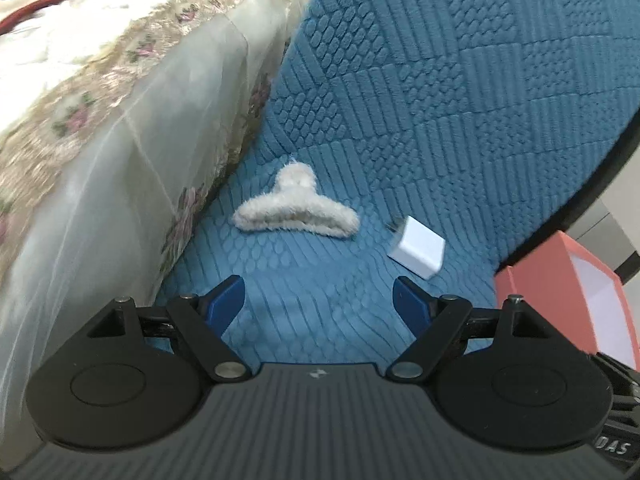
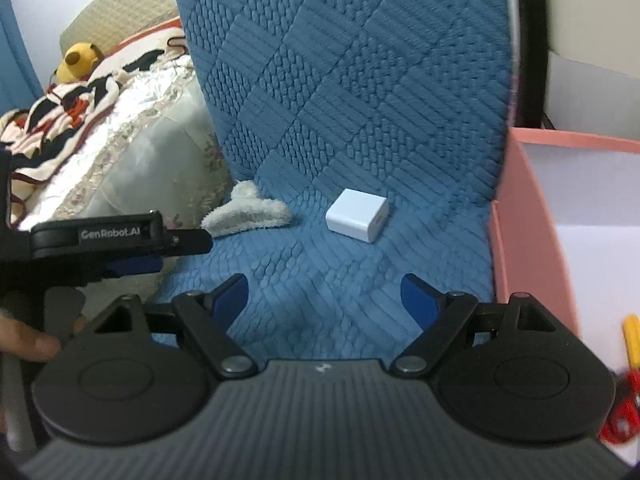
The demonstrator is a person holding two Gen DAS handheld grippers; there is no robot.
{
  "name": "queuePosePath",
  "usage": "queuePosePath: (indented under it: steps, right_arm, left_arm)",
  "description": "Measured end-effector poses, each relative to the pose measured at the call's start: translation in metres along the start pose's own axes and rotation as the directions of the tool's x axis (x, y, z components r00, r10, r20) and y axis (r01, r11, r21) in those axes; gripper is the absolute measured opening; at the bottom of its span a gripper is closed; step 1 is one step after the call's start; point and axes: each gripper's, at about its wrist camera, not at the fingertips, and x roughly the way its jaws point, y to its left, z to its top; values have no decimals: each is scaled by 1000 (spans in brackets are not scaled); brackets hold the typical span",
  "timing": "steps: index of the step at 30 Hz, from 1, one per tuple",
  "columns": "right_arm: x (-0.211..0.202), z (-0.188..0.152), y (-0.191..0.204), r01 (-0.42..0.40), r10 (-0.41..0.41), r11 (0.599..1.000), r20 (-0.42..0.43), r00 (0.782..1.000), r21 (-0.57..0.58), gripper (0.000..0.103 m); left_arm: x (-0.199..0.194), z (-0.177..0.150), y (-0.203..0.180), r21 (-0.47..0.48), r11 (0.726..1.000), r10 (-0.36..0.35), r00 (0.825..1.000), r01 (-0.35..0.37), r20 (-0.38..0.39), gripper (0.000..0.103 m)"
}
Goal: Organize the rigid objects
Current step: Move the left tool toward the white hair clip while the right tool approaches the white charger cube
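Note:
A fluffy cream hair claw clip (image 1: 296, 210) lies on the blue quilted chair seat (image 1: 304, 280), near the backrest. A white charger cube (image 1: 418, 248) lies to its right. My left gripper (image 1: 318, 300) is open and empty, a short way in front of the clip. In the right wrist view the clip (image 2: 248, 212) and the charger (image 2: 358, 220) lie ahead of my right gripper (image 2: 324, 298), which is open and empty. The left gripper (image 2: 134, 266) shows side-on at the left of that view.
A pink box with a white inside (image 2: 532, 216) stands right of the chair and holds yellow and red items (image 2: 630, 364). It also shows in the left wrist view (image 1: 576, 280). A bed with a floral cover (image 1: 120, 120) presses against the chair's left side.

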Motion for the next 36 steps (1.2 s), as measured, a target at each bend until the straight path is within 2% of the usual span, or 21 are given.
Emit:
queuePosePath:
  steps: [5,14,20,25,33,35,36]
  right_arm:
    - [34,12,3,5,-6,999,-30,1000,-36,85]
    - [86,26,9,19,-29,979,-47,998,-204,85]
    - [111,40,-14,-14,9,996,-71,997,-83,85]
    - [121,49,-25,23,-23,1000,-43,999,3,84]
    - [147,54,-23,36,-32,999,-87,996,41,84]
    - [150,51,-24,48,-42,997,-111,993,54,77]
    - [152,50,-25,50,-42,997,-121,992,62,77]
  left_arm:
    - [25,17,1,59,998,21,999,-18,-37,85]
    - [68,36,3,76,996,45,996,-40,-71,83]
    - [91,50,-3,81,996,39,997,-34,-70,83]
    - [100,52,-15,126,989,87,995,-80,-51,83]
    - [98,60,-7,92,991,98,995,-95,-25,82]
    - [98,62,-7,92,991,98,995,-96,-16,81]
    - [98,62,-7,92,991,99,995,-98,-13,81]
